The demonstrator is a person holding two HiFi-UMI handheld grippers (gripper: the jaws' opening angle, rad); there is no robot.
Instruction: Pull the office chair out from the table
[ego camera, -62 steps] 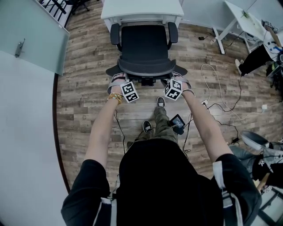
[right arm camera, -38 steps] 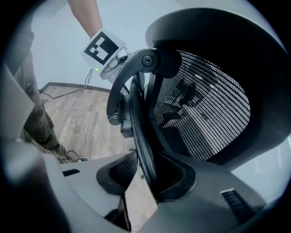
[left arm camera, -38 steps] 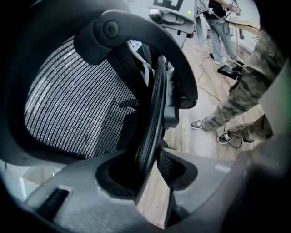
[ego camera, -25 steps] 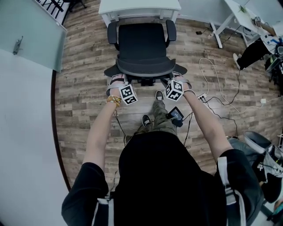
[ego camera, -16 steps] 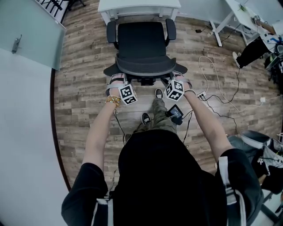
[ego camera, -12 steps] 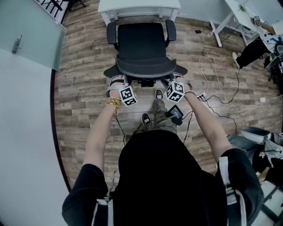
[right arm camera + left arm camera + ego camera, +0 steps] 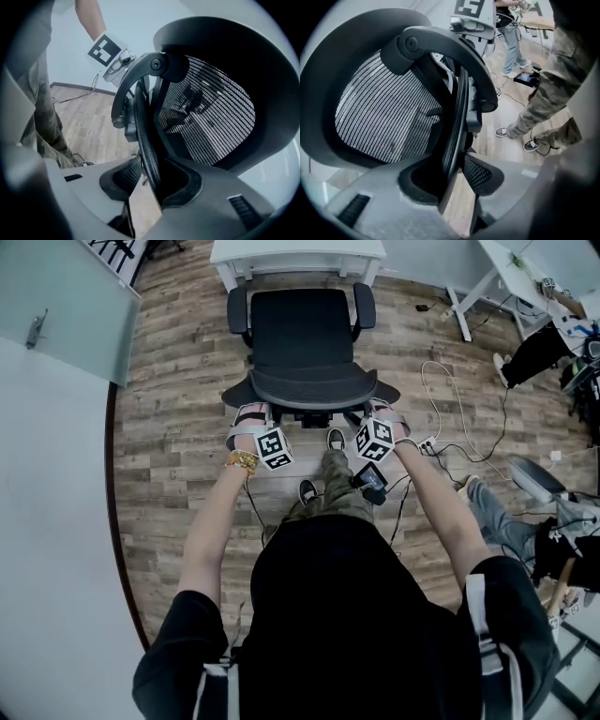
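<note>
Your left tongs [image 7: 249,418] and right tongs [image 7: 382,412] are each clamped on the mesh back edge of the office chair [image 7: 302,329]. It faces away from you on the wooden floor [image 7: 178,409], its seat front near the white table [image 7: 298,253].

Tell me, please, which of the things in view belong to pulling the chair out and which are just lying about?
Part of the job:
- office chair, its backrest rim clamped by both grippers
- left gripper
- right gripper
- table in front of the chair

Just lying about:
- floor cables
- second white desk at right
- glass door at left
</note>
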